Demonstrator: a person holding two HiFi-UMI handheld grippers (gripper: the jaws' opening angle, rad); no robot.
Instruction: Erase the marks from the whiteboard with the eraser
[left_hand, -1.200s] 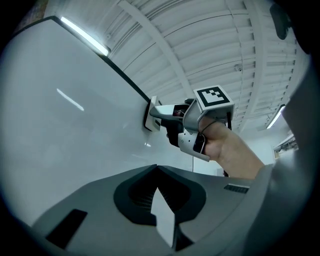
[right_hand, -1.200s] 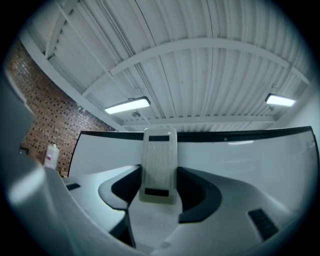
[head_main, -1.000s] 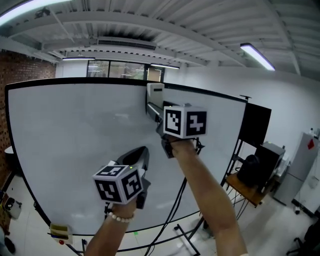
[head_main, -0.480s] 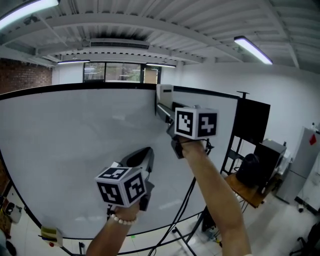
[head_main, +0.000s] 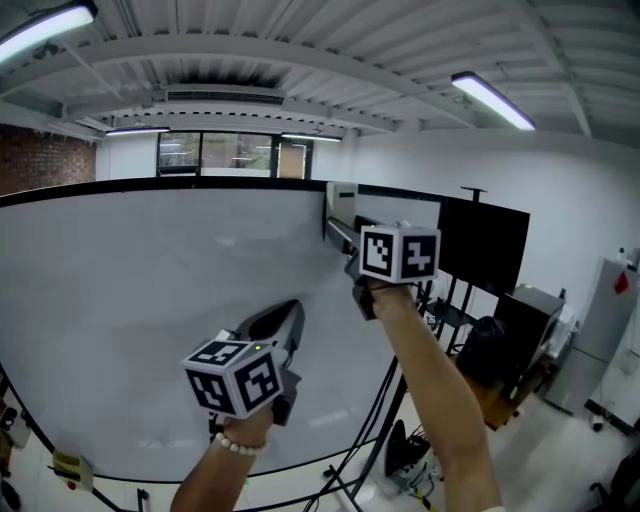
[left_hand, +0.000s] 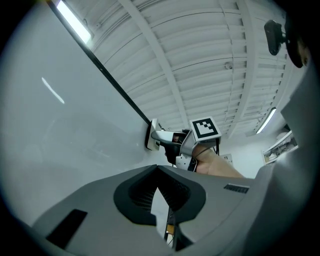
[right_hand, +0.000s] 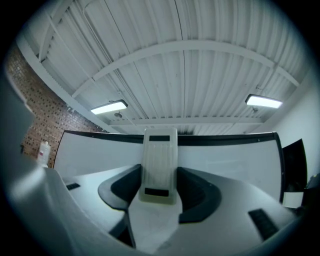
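The eraser (right_hand: 159, 165), a pale ribbed block, was held upright between the jaws of the right gripper (head_main: 343, 232), which were closed against its two sides. In the left gripper view it was seen laid flat against the whiteboard (head_main: 140, 300), just below the board's black top edge and towards the board's right end. The right gripper was raised at the end of an outstretched forearm (head_main: 430, 400), with its marker cube (head_main: 400, 252) turned towards the head camera.

The left gripper (head_main: 284, 324) was held lower and to the left, well apart from the eraser, and was pointed at the middle of the board. Its jaws were brought together at the tips, only a thin slit being left further back, and nothing was gripped between them. Whether its tips touched the board could not be told. A bead bracelet (head_main: 236, 447) was worn on the wrist behind its cube (head_main: 234, 376).

To the right of the board a black screen (head_main: 484, 245) was mounted on a stand. A brick wall (head_main: 40, 160) was seen past the left end of the board. Tube lights (head_main: 491, 100) were lit on the white ribbed ceiling.
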